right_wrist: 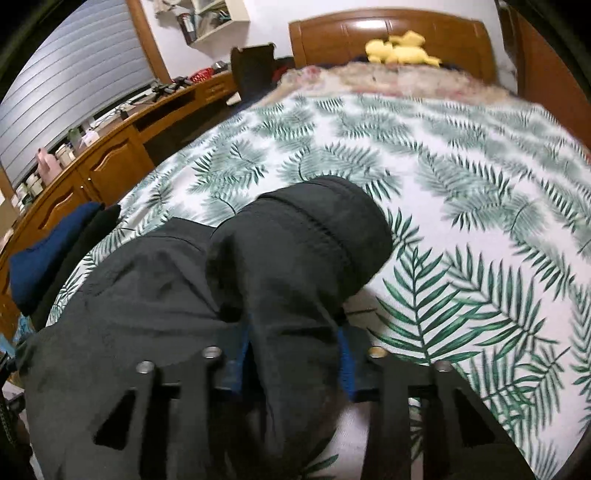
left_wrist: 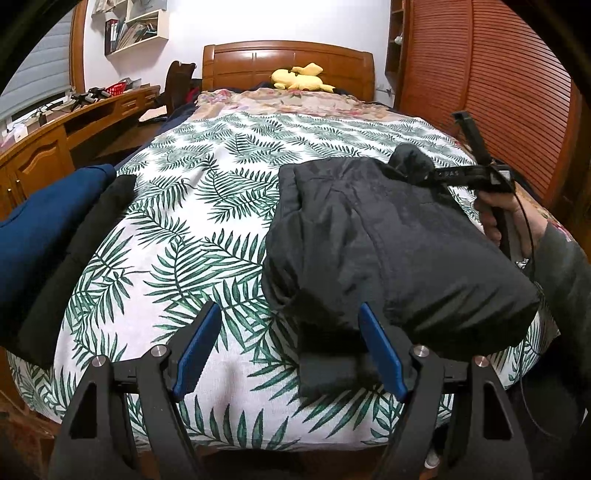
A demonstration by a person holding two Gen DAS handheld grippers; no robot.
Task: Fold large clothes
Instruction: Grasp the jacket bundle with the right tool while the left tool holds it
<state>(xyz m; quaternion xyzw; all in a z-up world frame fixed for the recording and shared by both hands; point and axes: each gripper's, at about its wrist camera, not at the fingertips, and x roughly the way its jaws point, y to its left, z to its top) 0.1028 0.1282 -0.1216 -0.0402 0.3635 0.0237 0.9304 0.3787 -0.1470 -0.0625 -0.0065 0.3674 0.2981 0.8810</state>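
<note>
Closest to the left wrist camera, the left gripper (left_wrist: 288, 350) hangs low over the foot of the bed (left_wrist: 221, 229) with its two blue pads (left_wrist: 195, 350) well apart; a dark strap-like flap of cloth lies between them, beside the right-hand pad, and neither pad presses on it. Just beyond, the black jacket (left_wrist: 388, 240) lies bunched and partly folded on the leaf-print sheet, on the right half of the bed. At its far right corner the right gripper (left_wrist: 424, 173) has a puffy end of the jacket between its fingers, and a hand (left_wrist: 498, 214) holds its handle, a grey sleeve behind it. From the right wrist camera, that gripper (right_wrist: 291, 354) is clamped on a thick roll of the jacket (right_wrist: 303, 258), the blue pads almost hidden by the fabric pinched between them, with the rest of the garment spread to the left. Over on the left edge of the bed sits a stack of folded clothes (left_wrist: 48, 240), dark blue beside black. Further off, a flowered blanket (left_wrist: 295, 103) covers the head of the bed, and a yellow plush toy (left_wrist: 301, 77) rests against the wooden headboard (left_wrist: 288, 59). A long wooden desk (right_wrist: 110, 147) runs along the left wall, small jars and bottles on it, and a white wall shelf (left_wrist: 136, 29) above holds books.
</note>
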